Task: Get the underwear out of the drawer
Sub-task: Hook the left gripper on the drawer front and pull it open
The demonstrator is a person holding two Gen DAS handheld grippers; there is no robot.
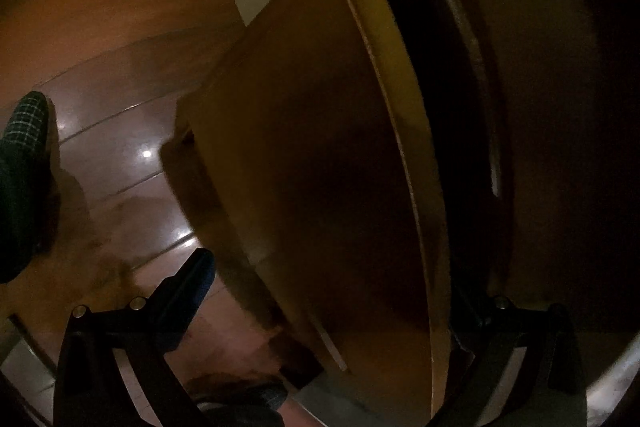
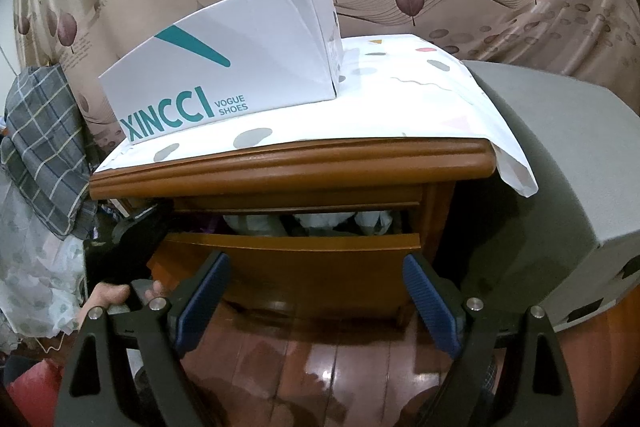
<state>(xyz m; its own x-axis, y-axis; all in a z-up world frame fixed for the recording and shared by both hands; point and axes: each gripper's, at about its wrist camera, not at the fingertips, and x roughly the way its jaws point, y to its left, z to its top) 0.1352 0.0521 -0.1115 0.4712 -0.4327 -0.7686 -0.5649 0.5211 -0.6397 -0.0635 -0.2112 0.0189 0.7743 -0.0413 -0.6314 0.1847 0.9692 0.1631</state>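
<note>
The drawer [image 2: 288,259] of the wooden nightstand [image 2: 280,163] stands partly pulled out, and pale bundled cloth, presumably the underwear [image 2: 320,219], shows in the gap above its front panel, ahead of and above the right gripper [image 2: 316,291]. That gripper's blue-padded fingers [image 2: 432,303] are spread wide with nothing between them, hovering in front of the drawer front without touching it. To the left of these fingers, the left gripper [image 2: 132,239] reaches to the drawer's left end, a hand [image 2: 108,297] behind it.

In the left wrist view the drawer front [image 1: 320,155] runs between the left gripper's two fingers: one finger [image 1: 192,283] lies outside the panel over the floor [image 1: 100,67], the other sits in the dark inside the drawer. Whether they press on the panel cannot be told. A slippered foot [image 1: 24,163] stands far to the left of them.

On the nightstand's top, a patterned white cloth [image 2: 380,95] carries a white shoe box [image 2: 232,67]. A grey checked fabric [image 2: 44,139] hangs at left, and a grey unit [image 2: 560,163] stands at right.
</note>
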